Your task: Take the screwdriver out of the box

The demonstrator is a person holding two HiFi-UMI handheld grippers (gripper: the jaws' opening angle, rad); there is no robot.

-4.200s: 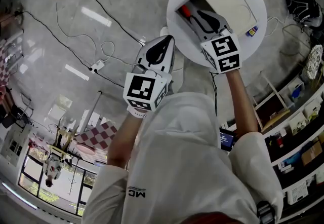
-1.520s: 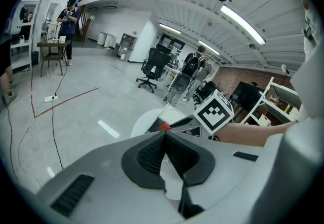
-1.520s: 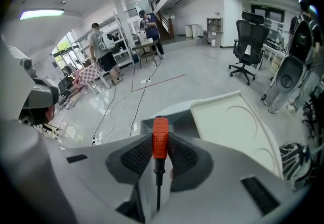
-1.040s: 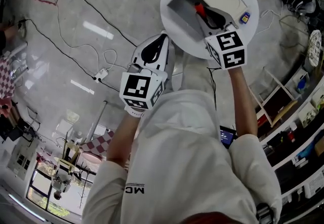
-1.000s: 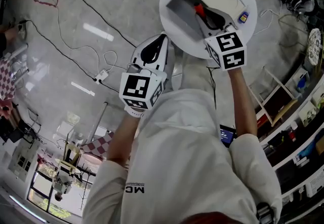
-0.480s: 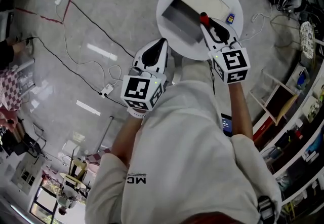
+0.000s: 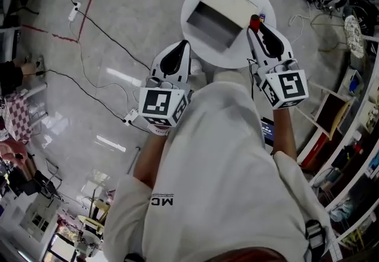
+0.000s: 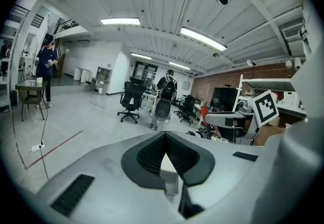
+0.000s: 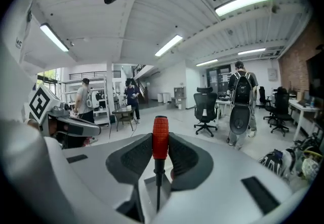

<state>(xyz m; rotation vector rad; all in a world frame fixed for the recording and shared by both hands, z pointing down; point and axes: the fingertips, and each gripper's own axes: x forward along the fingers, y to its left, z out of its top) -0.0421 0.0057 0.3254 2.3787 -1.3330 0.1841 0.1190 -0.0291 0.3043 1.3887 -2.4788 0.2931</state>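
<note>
Over the round white table (image 7: 228, 56), as the head view shows it, the open box (image 7: 214, 22) lies with its grey inside bare. The right gripper (image 7: 256, 26) is held off to the box's right, near the table's edge. The red handle of the screwdriver (image 7: 254, 19) pokes out past its tips, so the tool is already out of the box. The left gripper (image 7: 179, 50) hangs near the table's lower left edge, apart from the box, probably parked there to keep out of the way.

Along the left gripper (image 8: 165, 149) in its own view, the two dark pads meet at their tips with nothing between them. It has no part in the carrying.

Along the right gripper (image 9: 160, 154) in its own view, the jaws are clamped on either side of the screwdriver (image 9: 160, 138). The pads press the ribbed red handle, and the thin shaft runs back toward the gripper's body. Gripping the thick handle rather than the slim shaft likely gives a firmer hold. Beyond it lies only an open office floor with chairs and standing people.
</note>
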